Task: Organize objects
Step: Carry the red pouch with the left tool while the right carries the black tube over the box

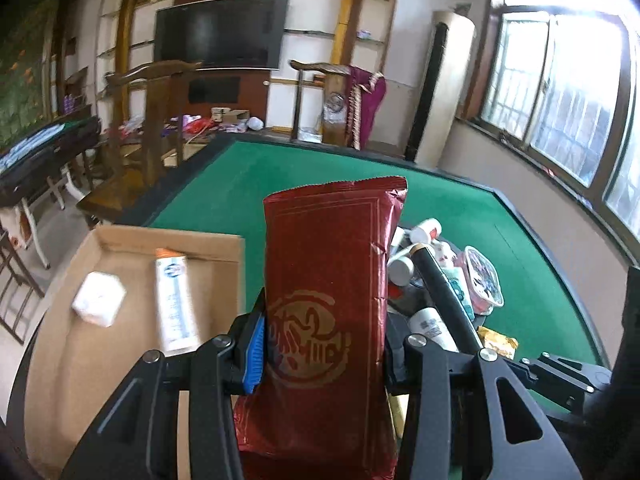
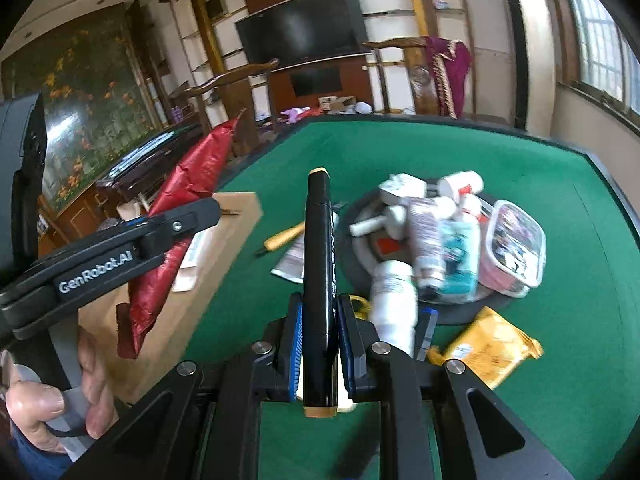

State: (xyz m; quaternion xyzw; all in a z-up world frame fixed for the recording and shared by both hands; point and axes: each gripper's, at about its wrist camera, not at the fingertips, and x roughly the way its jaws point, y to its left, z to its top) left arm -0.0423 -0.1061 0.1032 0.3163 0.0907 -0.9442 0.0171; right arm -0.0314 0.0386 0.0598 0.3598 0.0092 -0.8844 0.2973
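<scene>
Clamped on a tall dark-red foil packet (image 1: 326, 300) printed with a gold round emblem, the left gripper (image 1: 320, 344) holds it upright between its blue-padded fingers (image 1: 254, 354) in the left wrist view. To the left of the packet lies a shallow brown cardboard tray (image 1: 60, 344), and in it a white tube with blue print (image 1: 175, 300) lies beside a small white block (image 1: 99, 298). To the right of the packet a heap of white bottles, tubes and a clear lidded plastic tub (image 1: 482, 280) lies on the green felt table (image 1: 300, 168). A yellow-orange sachet (image 1: 496, 340) lies just in front of the heap.

Over in the right wrist view, the right gripper (image 2: 319, 340) has its jaws closed on a long black marker with tan end caps (image 2: 318, 264), which stands up between the blue pads. Beyond it the heap rests on a round dark mat (image 2: 460, 312), with the tub at its right edge and the sachet on the felt near the mat's front edge. A small wooden-handled tool (image 2: 282, 236) lies on the felt between the mat and the tray. At the left, a person's hand (image 2: 52, 408) grips the left gripper's handle, and the red packet hangs tilted over the tray.
</scene>
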